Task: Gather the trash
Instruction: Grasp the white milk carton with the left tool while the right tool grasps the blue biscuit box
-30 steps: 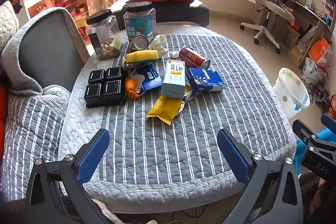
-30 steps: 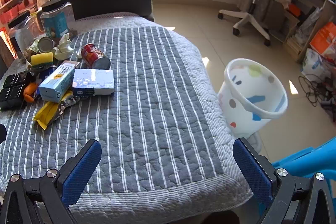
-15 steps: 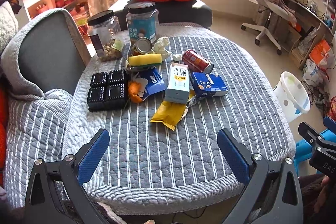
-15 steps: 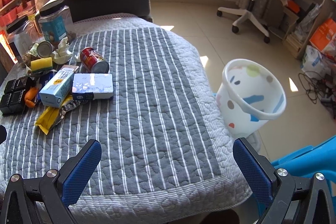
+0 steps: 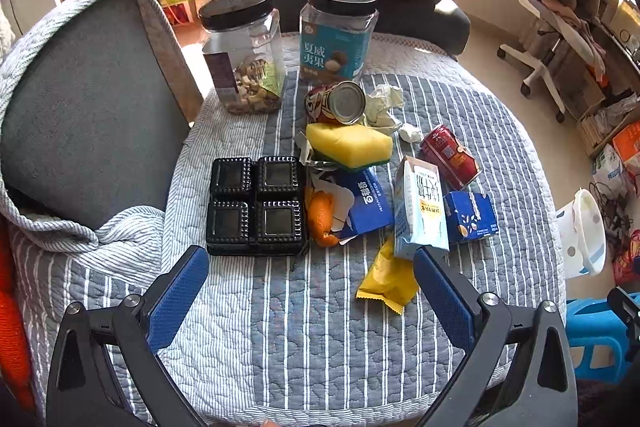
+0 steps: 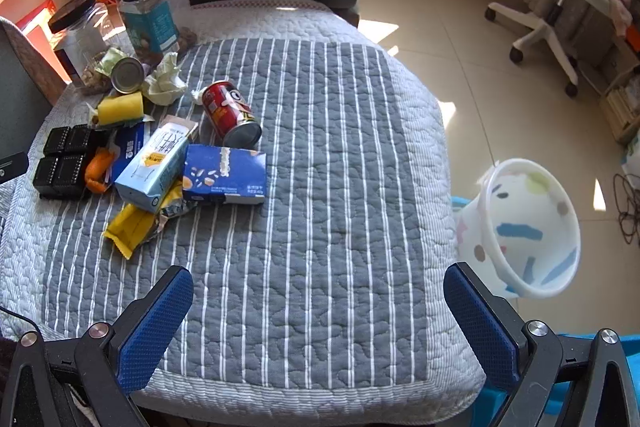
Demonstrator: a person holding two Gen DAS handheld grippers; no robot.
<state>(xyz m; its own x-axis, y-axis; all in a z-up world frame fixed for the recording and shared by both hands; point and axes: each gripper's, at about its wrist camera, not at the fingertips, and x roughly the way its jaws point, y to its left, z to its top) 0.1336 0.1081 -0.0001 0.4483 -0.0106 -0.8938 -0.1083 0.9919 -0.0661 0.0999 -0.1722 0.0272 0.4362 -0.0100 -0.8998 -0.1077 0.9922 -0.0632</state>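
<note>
The trash lies in a heap on the table (image 5: 320,327), which has a gray striped cover. In the heap are a yellow wrapper (image 5: 386,281), a milk carton (image 5: 420,207), a blue box (image 5: 470,217), a red can (image 5: 450,157), a yellow sponge (image 5: 350,145) and some orange peel (image 5: 322,217). The white bin (image 6: 524,227) stands on the floor just beside the table, on the right.

The left gripper (image 5: 312,301) is spread wide and holds nothing. It hangs over the near part of the table, close to the yellow wrapper. The right gripper (image 6: 318,323) is spread wide too, and empty.

Nothing looks picked up yet, so this seems to be the start: reaching for the first piece. Next, a gripper likely needs to go down around one piece, such as the wrapper, pinch it, and carry it to the bin.
</note>
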